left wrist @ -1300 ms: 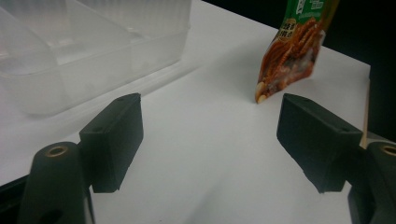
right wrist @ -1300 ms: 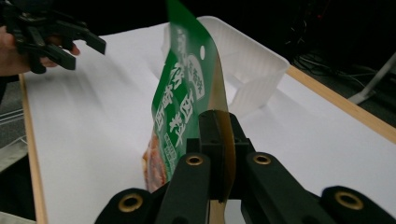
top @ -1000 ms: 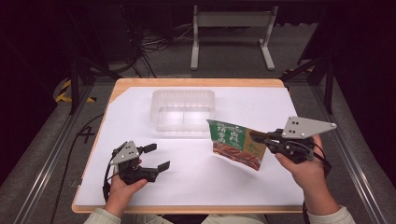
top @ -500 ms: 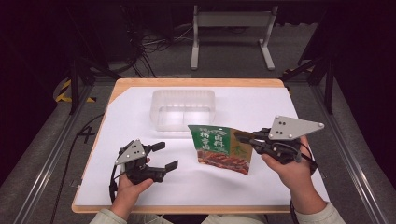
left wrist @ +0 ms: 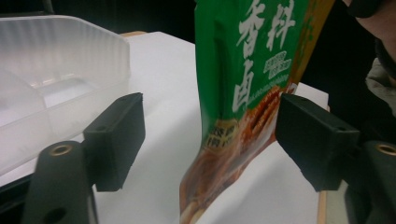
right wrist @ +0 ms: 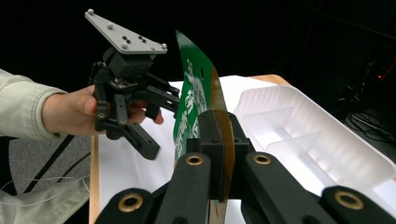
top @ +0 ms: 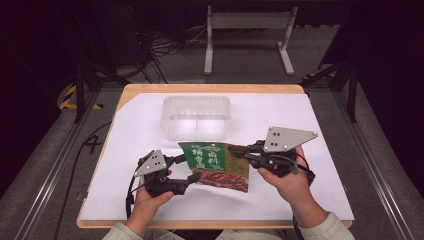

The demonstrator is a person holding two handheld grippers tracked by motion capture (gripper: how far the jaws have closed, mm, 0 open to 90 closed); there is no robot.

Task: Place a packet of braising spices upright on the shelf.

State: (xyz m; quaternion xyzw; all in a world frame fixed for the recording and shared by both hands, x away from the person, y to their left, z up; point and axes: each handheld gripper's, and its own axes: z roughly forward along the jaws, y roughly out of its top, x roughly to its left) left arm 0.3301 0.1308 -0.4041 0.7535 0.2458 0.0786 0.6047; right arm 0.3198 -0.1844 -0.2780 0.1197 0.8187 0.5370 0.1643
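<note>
**Pouch held in front of the tray**

The right gripper (top: 239, 152) has its fingers clenched on one edge of the green pouch (top: 215, 162), holding it above the white-covered desk (top: 310, 150). The left gripper (top: 182, 172) has the pouch between its fingers, which have just been closing but do not yet press on it. Behind the pouch stands a clear plastic tray (top: 196, 117), two compartments, both bare.

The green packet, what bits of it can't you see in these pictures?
- Green packet, left gripper view: top and bottom cut off by the picture's edges.
- Its right end, high view: covered by the right gripper, shut on it.
- Right gripper view: the packet stands edge-on, so its printed face is too slanted to read.
- Its small print, high view: too small.
</note>
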